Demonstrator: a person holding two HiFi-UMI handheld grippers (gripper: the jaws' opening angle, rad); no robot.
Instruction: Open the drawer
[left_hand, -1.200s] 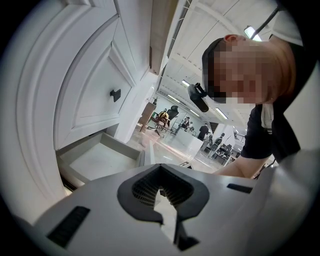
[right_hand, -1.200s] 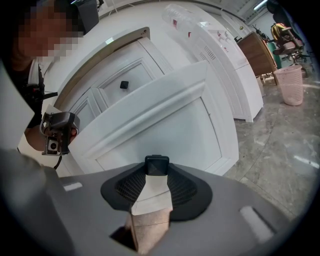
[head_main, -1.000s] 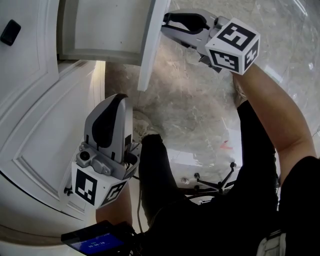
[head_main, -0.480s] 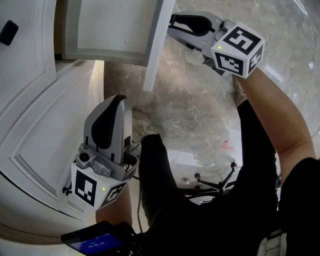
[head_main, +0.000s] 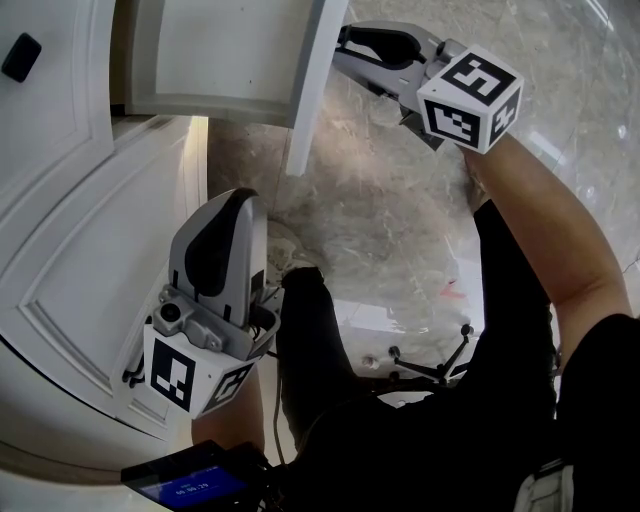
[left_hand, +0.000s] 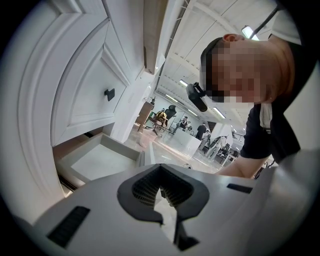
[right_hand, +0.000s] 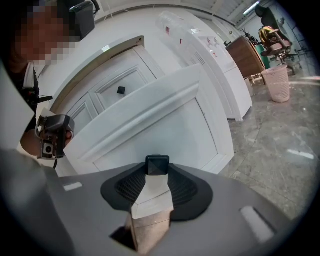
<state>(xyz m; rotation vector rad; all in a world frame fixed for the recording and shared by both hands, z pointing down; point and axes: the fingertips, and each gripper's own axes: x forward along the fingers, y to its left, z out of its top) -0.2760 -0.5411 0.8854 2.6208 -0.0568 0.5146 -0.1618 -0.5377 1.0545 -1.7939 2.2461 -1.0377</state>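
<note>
Drawer (head_main: 215, 60) has slid further out, practically open; right gripper (head_main: 348, 42), jaws just easing wider, clasps its knob (right_hand: 157, 164); left gripper (head_main: 232, 200) below it sits closed.

Drawer (head_main: 310, 90) juts from cabinet (head_main: 70, 250), knob (right_hand: 157, 165) on its front; L gripper (head_main: 238, 200) beside cabinet.

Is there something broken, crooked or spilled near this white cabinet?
Nothing stands out. The drawer is pulled out and sits straight, its white front is unmarked, and its black knob is whole and in place.
</note>
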